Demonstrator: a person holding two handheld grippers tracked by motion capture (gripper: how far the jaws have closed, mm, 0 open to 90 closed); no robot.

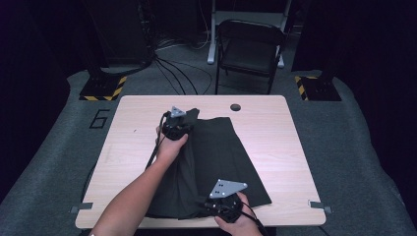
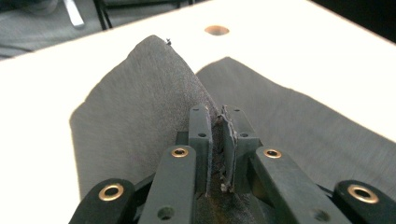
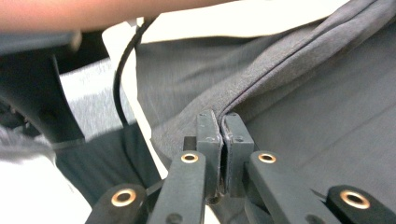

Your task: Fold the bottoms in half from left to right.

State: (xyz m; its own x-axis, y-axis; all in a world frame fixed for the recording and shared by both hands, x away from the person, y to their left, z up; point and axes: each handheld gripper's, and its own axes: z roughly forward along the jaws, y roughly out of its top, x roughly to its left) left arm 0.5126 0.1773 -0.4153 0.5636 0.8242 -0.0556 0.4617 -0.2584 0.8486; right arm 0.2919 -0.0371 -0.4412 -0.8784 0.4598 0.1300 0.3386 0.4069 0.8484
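A dark grey cloth (image 1: 216,152) lies spread along the middle of a light wooden table (image 1: 280,132). At the cloth's far end my left gripper (image 1: 178,124) is held in a hand. In the left gripper view my left gripper (image 2: 217,116) is shut on a raised fold of the cloth (image 2: 140,102), which peaks up off the table. By the table's near edge my right gripper (image 1: 227,202) sits at the cloth's near end. In the right gripper view my right gripper (image 3: 222,122) is shut on the stitched hem of the cloth (image 3: 327,116).
A round hole (image 1: 235,107) sits in the table near its far edge. A folding chair (image 1: 248,49) stands behind the table, with cables (image 1: 172,64) on the floor. Yellow-black striped bases (image 1: 103,88) flank the far corners. A forearm (image 3: 116,11) crosses the top of the right gripper view.
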